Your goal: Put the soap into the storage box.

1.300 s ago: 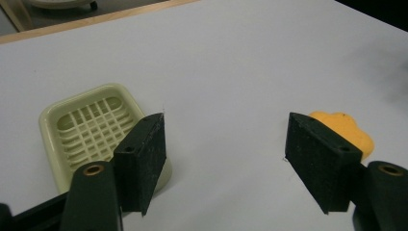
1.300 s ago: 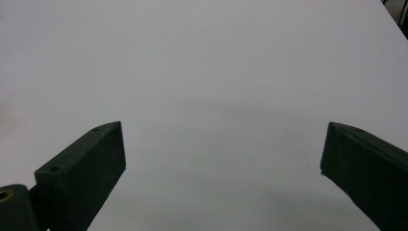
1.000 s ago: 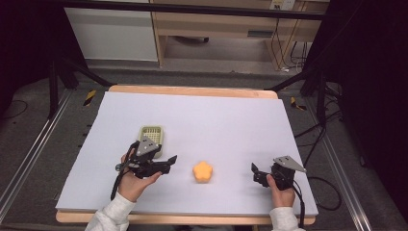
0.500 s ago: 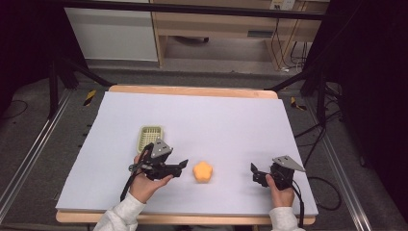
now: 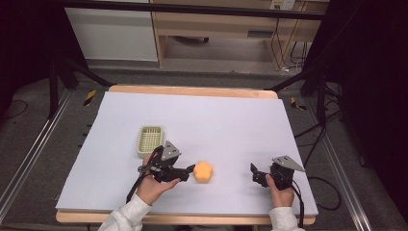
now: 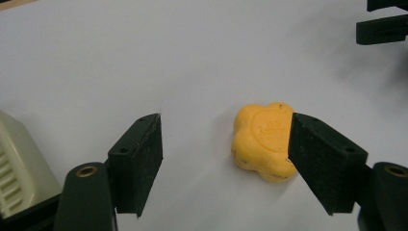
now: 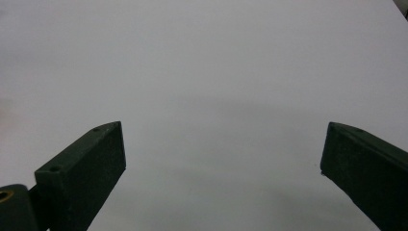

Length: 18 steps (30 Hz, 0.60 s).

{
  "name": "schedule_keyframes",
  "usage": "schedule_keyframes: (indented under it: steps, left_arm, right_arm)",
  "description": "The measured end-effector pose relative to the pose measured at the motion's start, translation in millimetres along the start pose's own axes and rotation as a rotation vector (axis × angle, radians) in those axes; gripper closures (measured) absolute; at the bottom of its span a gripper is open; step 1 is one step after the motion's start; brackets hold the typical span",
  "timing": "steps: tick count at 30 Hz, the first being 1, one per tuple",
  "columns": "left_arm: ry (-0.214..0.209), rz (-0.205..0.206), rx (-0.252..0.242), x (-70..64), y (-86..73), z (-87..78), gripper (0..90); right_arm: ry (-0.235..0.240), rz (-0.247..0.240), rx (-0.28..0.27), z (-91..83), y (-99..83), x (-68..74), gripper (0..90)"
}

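Table (image 5: 231, 120) with a pale lavender-white top and a light wooden edge carries two things: a small orange flower-shaped block of soft-looking material (image 5: 203, 171) near the front middle, and a pale yellow-green rectangular plastic basket with a slotted floor (image 5: 149, 140) behind and to the left of it.

The left hand-held gripper (image 5: 188, 169) has moved rightward since a second ago, when it sat beside the basket and well short of the block; half a second ago it was closer, and now its tips reach the block's left side. In the left gripper view its jaws stand wide apart and hold nothing: the orange block (image 6: 263, 141) lies on the table just beside the inner face of the right-hand jaw, far from the other jaw, and whether it touches the pad I cannot tell. A corner of the basket (image 6: 19, 163) shows at that view's left edge.

The right hand-held gripper (image 5: 255, 173) stays where it was, near the table's front right, well apart from the block. Its jaws are spread wide over bare table (image 7: 216, 86) and grip nothing.
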<state>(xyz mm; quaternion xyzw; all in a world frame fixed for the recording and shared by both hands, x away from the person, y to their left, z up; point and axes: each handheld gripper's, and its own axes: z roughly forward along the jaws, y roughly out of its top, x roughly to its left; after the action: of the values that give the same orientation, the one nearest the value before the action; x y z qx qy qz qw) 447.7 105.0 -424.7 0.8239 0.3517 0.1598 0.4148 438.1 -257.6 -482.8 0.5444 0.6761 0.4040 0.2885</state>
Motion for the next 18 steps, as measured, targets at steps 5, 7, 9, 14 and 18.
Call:
schedule_keyframes:
  steps: [5, 7, 9, 14, 18]
  left_arm:
    - [-0.023, 0.008, 0.021, -3.8, 0.3, 6.0, 26.4]
    - [-0.029, 0.014, 0.03, -5.9, 0.0, 9.1, 25.5]
    - [-0.031, 0.016, 0.032, -7.0, -0.1, 10.5, 25.1]
    - [-0.034, 0.035, 0.047, -12.9, 0.6, 16.0, 24.2]
    - [-0.041, 0.043, 0.058, -16.1, 1.2, 18.9, 22.8]
  right_arm:
    - [0.006, 0.007, 0.002, 0.0, -0.1, 0.5, 2.4]
    - [0.006, 0.006, 0.002, 0.3, -0.1, 0.7, 2.4]
    - [0.008, 0.008, 0.004, 0.2, 0.0, 0.8, 2.4]
    - [0.006, 0.006, 0.001, 0.2, 0.0, 0.6, 2.4]
    - [0.01, 0.009, -0.001, -0.6, 0.2, 0.5, 2.4]
